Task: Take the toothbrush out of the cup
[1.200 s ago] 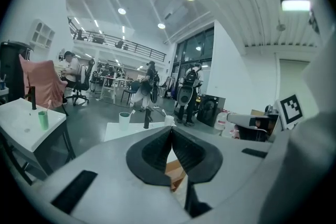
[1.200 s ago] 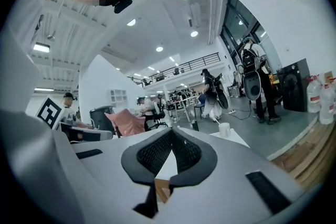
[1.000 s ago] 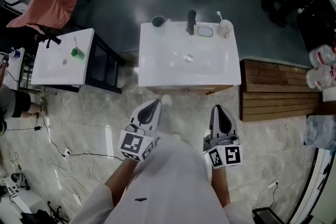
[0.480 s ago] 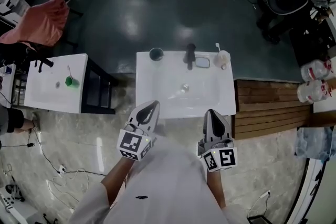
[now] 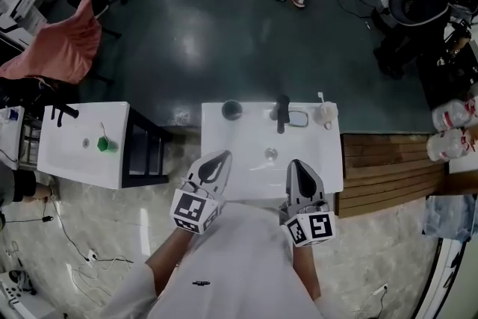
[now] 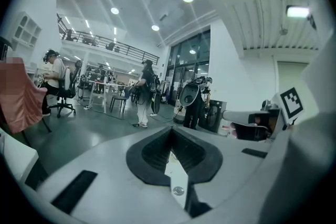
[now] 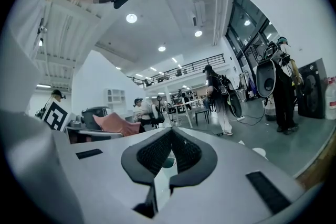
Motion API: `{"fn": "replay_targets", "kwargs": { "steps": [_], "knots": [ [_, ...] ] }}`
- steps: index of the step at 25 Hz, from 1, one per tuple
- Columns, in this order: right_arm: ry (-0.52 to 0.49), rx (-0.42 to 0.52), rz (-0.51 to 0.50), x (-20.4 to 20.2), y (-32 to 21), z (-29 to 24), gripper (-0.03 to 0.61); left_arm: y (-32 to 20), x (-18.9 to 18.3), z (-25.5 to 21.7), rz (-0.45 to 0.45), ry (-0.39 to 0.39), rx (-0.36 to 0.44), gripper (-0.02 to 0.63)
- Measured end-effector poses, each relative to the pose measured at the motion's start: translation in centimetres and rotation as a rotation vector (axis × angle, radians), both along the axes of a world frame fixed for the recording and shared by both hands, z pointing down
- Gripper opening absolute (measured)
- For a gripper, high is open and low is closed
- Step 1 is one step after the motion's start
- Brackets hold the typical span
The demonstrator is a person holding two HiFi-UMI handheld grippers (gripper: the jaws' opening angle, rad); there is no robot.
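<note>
A pale cup (image 5: 325, 114) with a white toothbrush (image 5: 321, 98) standing in it sits at the back right corner of the white sink (image 5: 314, 164). In the right gripper view the cup (image 7: 258, 152) shows low at the right. My left gripper (image 5: 222, 155) is at the sink's front left edge. My right gripper (image 5: 296, 163) hovers over the front right part of the sink, well short of the cup. Both grippers' jaws meet at their tips, and neither the left gripper (image 6: 171, 130) nor the right gripper (image 7: 171, 131) holds anything.
A dark cup (image 5: 232, 110), a black faucet (image 5: 281, 113) and a soap dish (image 5: 297, 118) line the sink's back edge. A second sink (image 5: 71, 160) at the left holds a green cup (image 5: 109, 145). A wooden slatted platform (image 5: 388, 172) adjoins on the right. People stand beyond.
The sink has come nearer in the head view. Both shut grippers, which were over the floor before it, now reach its front edge.
</note>
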State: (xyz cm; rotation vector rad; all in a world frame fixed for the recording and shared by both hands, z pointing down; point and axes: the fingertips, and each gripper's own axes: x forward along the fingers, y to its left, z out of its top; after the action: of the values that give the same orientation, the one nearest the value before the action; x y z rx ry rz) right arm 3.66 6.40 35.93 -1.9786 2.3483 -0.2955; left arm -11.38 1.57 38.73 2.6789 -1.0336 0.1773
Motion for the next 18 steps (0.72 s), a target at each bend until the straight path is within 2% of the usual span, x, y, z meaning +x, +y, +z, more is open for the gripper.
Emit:
{"fn": "replay_targets", "kwargs": {
  "steps": [13,18],
  "knots": [
    [-0.029,-0.045,-0.006,0.2,-2.1,1.8,0.0,-2.3,0.5,1.9,0.018,-0.049,-0.04,0.003],
    [-0.032,-0.047,-0.004,1.0,-2.4,2.2,0.0,-3.0,1.1,2.3,-0.005,-0.043,-0.069,0.003]
  ]
}}
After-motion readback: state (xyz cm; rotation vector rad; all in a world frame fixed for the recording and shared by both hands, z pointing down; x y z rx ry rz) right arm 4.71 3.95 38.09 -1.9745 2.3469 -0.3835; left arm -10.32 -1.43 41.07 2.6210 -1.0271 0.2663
